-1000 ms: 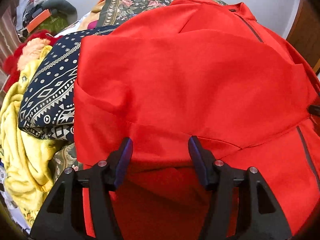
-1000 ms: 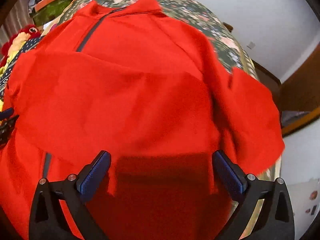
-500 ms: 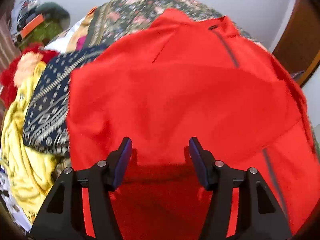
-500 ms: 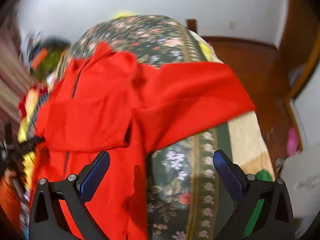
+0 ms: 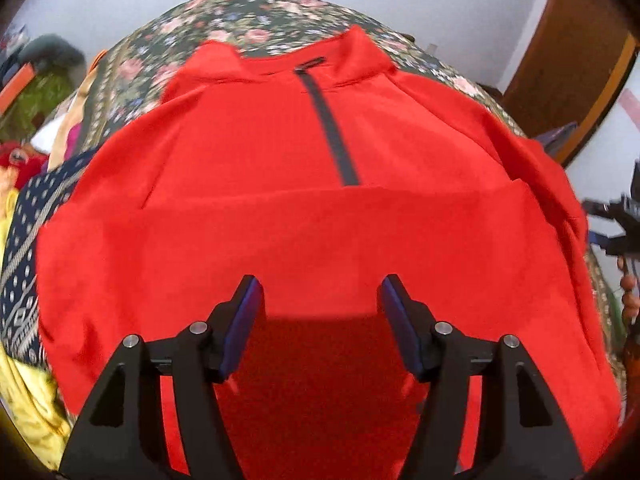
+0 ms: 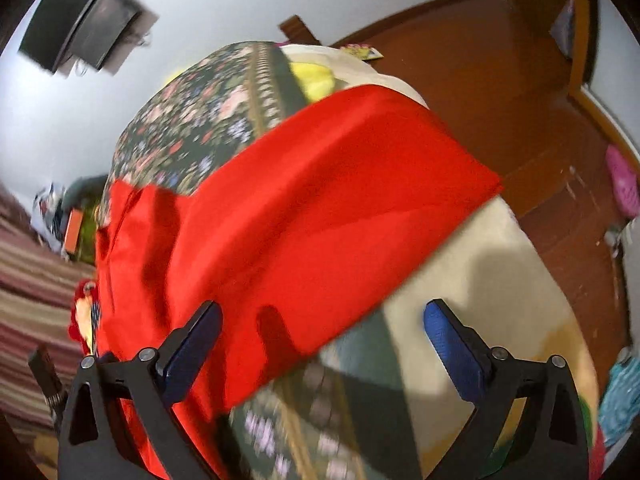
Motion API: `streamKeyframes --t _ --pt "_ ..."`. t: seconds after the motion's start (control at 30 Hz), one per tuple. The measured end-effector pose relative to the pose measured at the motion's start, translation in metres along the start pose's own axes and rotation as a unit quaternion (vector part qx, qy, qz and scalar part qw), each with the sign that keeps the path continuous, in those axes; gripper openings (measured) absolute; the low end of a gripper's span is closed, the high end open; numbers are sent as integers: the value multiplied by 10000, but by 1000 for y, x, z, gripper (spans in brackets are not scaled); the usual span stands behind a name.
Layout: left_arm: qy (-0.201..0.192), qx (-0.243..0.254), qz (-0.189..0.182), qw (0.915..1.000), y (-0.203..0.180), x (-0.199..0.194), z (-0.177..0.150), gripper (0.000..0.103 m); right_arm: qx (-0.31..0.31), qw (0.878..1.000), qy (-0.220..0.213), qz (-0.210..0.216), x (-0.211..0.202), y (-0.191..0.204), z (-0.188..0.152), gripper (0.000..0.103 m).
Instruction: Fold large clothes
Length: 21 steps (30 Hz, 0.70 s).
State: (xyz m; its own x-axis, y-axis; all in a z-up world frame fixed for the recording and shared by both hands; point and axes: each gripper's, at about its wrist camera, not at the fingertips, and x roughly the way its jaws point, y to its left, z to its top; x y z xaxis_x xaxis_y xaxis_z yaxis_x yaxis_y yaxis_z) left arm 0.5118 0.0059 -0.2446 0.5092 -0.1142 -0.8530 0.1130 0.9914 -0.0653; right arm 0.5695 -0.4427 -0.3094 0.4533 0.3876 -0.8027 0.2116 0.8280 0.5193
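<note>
left gripper: fingers parted to a middling gap, nothing between the blue pads; they hang above the red jacket without touching it. the gripper's shadow falls on the cloth directly under and behind the fingertips.

ahead of the left fingers: a folded-over panel of the jacket with a straight edge running crosswise; beyond that edge the dark zipper runs away from the fingers up to the collar, which lies at the far end. jacket spread flat on a floral bedcover. left of the left finger: a navy patterned cloth, then a yellow cloth nearer the camera. far right edge of this view: the other gripper, blurred, state not readable here.

right gripper: fingers spread wide, nothing between the pads. the left finger sits over red cloth; the right finger sits over a cream blanket. a sleeve of the jacket stretches from beside the left finger out ahead and to the right, across the bedcover, its end at the blanket's edge. between the fingers: the sleeve's near edge and bedcover, blurred. beyond the right finger: wooden floor. beyond the left finger: striped fabric.
</note>
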Motion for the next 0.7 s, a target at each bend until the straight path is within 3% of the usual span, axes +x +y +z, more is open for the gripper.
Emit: streamKeyframes --t 0.07,0.1,0.23,0.3,0.33,0.4,0.47,0.53,0.7 --pt "-22 119 162 9998 -11 11 6 66 99 9998 -131 -55 8 -2 11 100" --pt "-42 142 195 9997 -14 15 9 75 130 9997 -174 -84 11 -2 16 101" --pt "-153 362 496 9980 -33 27 12 93 266 9985 -393 -255 21 -4 35 98" --pt "-229 540 705 9958 -42 33 10 100 266 9967 -581 -501 19 -6 42 75" --pt "-282 551 748 9953 -43 34 8 100 278 9961 -652 -524 17 -7 45 68" --pt "-293 465 673 9962 -39 35 9 101 259 9942 -876 -560 8 -9 49 22" --pt "-295 447 649 9965 -37 35 9 101 160 9904 -1222 -623 -9 -9 48 11" --pt "-310 481 707 9959 -39 36 8 101 79 9818 -1669 -900 -33 -8 43 7" --pt "-320 459 787 9953 -41 36 5 102 434 9728 -2005 -1074 -77 -20 39 6"
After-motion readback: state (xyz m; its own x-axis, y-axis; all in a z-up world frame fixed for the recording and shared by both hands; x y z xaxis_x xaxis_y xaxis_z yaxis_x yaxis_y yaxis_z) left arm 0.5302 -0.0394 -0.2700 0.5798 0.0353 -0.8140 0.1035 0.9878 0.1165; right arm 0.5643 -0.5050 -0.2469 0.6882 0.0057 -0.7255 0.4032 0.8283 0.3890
